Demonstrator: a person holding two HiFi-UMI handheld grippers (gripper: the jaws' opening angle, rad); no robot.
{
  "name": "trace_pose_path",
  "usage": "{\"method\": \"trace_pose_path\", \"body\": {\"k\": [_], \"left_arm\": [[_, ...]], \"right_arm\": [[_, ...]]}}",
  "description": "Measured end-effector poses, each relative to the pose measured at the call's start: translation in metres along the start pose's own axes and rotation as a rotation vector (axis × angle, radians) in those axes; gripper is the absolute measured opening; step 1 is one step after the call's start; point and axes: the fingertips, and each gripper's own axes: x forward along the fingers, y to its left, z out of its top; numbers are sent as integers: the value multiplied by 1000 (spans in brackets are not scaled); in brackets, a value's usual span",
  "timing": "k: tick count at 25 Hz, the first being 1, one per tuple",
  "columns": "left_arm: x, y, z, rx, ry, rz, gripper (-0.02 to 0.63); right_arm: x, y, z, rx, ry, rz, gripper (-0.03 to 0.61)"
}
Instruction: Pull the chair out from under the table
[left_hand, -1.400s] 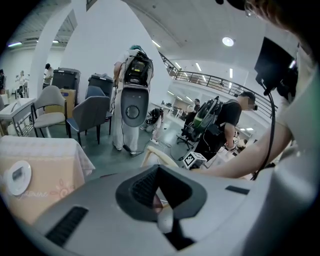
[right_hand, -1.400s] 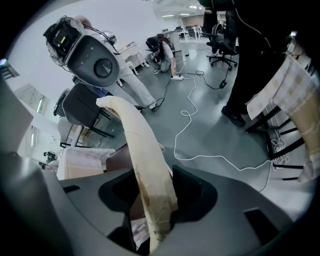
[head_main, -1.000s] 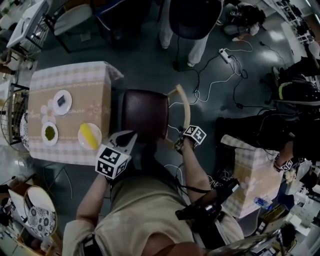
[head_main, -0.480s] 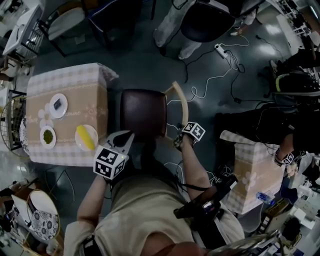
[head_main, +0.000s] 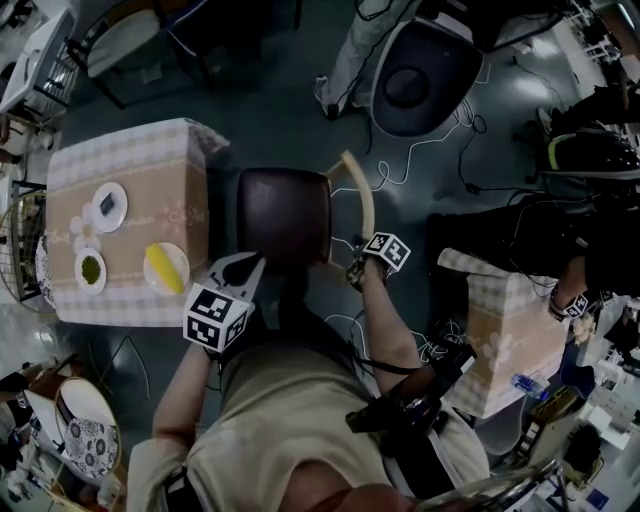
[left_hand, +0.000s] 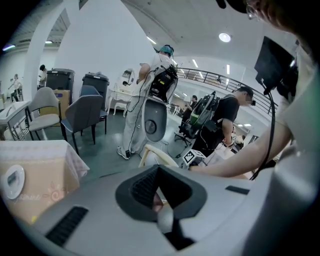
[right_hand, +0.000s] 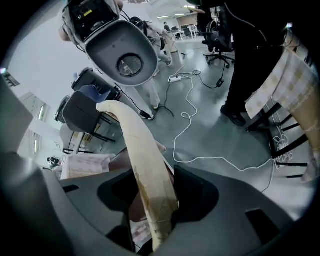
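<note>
Evidently the chair (head_main: 282, 215) stands mid-frame, its seat just clear of the tabletop (head_main: 130, 160) edge at left. The right gripper (head_main: 356, 266) fingers clamp the cream backrest (head_main: 370, 205). The left gripper (head_main: 243, 268) fingers look closed on the seat's near corner. Pull with both evenly and level, so the chair doesn't twist. Rightward room looks tight: floor cables (head_main: 420, 160), another draped tabletop (head_main: 505, 330) lower right, and an office chair (head_main: 420, 85) upper right.

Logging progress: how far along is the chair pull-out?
Done: chair seat lies clear of the table. In hand: right gripper clamped on backrest; left gripper seemingly pinching the chair seat's near corner. Left: perhaps only releasing.
</note>
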Motion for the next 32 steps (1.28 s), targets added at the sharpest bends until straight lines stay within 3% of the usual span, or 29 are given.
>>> {"method": "trace_pose_path", "body": {"k": [32], "left_arm": [[12,-17,2,27,24,-31,5]], "right_arm": [[-15,-38,21,42,-25,-1,212]]}}
